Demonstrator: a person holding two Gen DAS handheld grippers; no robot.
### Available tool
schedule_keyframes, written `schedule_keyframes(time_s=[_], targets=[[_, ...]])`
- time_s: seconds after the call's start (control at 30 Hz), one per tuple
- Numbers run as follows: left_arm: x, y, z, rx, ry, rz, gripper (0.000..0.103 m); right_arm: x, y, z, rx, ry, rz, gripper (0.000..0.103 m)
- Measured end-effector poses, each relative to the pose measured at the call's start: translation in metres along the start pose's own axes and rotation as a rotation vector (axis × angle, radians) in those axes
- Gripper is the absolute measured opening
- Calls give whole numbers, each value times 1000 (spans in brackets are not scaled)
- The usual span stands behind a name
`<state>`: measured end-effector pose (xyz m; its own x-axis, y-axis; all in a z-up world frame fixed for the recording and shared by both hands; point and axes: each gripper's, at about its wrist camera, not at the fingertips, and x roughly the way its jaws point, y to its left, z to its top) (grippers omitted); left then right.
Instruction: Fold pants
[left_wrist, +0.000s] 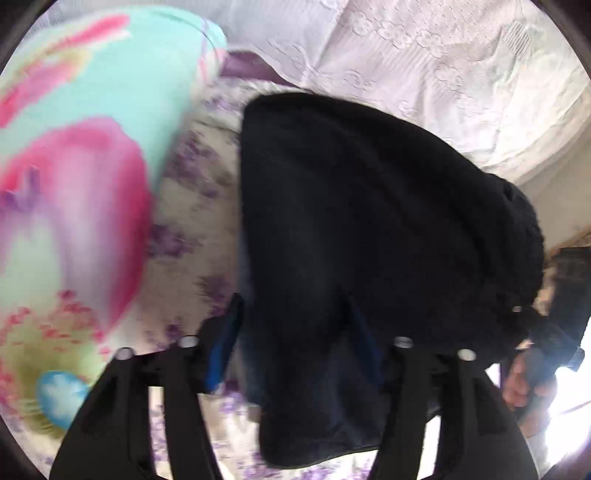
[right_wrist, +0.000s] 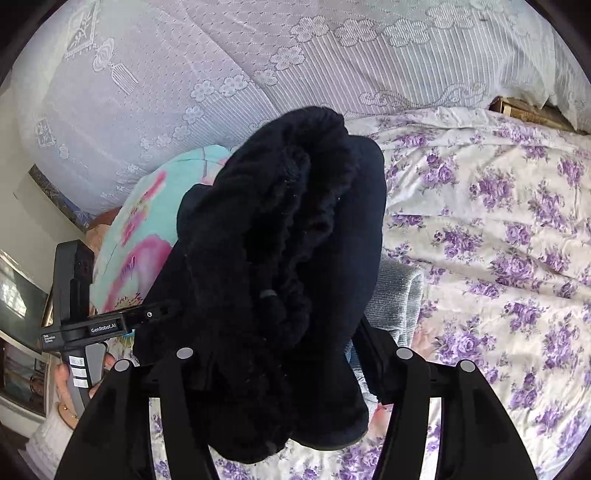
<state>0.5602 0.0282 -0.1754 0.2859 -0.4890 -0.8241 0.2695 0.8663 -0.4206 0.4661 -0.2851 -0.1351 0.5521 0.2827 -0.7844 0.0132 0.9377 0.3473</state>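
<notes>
The dark pants (right_wrist: 280, 266) are seen bundled into a compact fold on the flowered bed (right_wrist: 498, 229). Both the left claw (left_wrist: 295, 354) and right claw (right_wrist: 291, 369) are spread apart around it; whether fabric is pinched cannot be told. Little beyond release seems left.

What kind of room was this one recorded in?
Most likely a bedroom: dark pants lie on a bed with a purple-flowered sheet, lace-covered bedding behind, and a turquoise floral pillow beside.

I count one pair of dark pants (right_wrist: 280, 258), one floral bedsheet (right_wrist: 498, 240), one turquoise-and-pink cushion (left_wrist: 81, 177), one grey folded cloth (right_wrist: 395, 299), and two grippers: left (left_wrist: 291, 332), right (right_wrist: 295, 354).
</notes>
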Motion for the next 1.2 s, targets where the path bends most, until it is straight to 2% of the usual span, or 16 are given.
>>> schedule_keyframes(time_s=[0.07,0.17,0.23,0.27,0.3,0.37,0.47,0.53,0.57,0.67,0.73,0.87,0.97,1.07,1.2], targets=[[-24,-11,-6,53,-42,55,62,-18,18,-5,-63,-32,-49,59],[-72,-28,-25,88,-117,109,71,-45,48,-14,-190,-64,-230,59],[-105,-44,-42,97,-165,135,95,-69,68,-24,-264,-130,-300,63],[-118,-50,-53,98,-187,138,97,-81,76,-28,-290,-178,-326,69],[-130,-58,-63,93,-200,139,98,-91,83,-28,-308,-219,-331,72],[-147,-69,-74,57,-206,143,98,-106,88,-26,-286,-237,-365,72],[-177,-91,-101,61,-224,151,98,-138,96,-22,-243,-271,-303,72],[-195,-105,-121,80,-225,153,98,-163,107,-32,-261,-288,-310,73],[-203,-114,-131,94,-219,158,98,-172,114,-38,-273,-284,-323,77],[-224,-141,-165,116,-223,189,98,-203,128,-74,-278,-256,-344,87],[-240,-161,-192,135,-241,214,98,-222,133,-108,-277,-249,-367,92],[-257,-192,-240,181,-257,277,98,-240,132,-183,-264,-202,-416,94],[-264,-208,-271,195,-258,309,98,-247,124,-233,-187,-159,-406,95],[-270,-219,-296,187,-268,317,98,-254,116,-267,-120,-136,-412,95],[-276,-227,-316,186,-272,316,98,-267,119,-287,-132,-139,-422,94]])
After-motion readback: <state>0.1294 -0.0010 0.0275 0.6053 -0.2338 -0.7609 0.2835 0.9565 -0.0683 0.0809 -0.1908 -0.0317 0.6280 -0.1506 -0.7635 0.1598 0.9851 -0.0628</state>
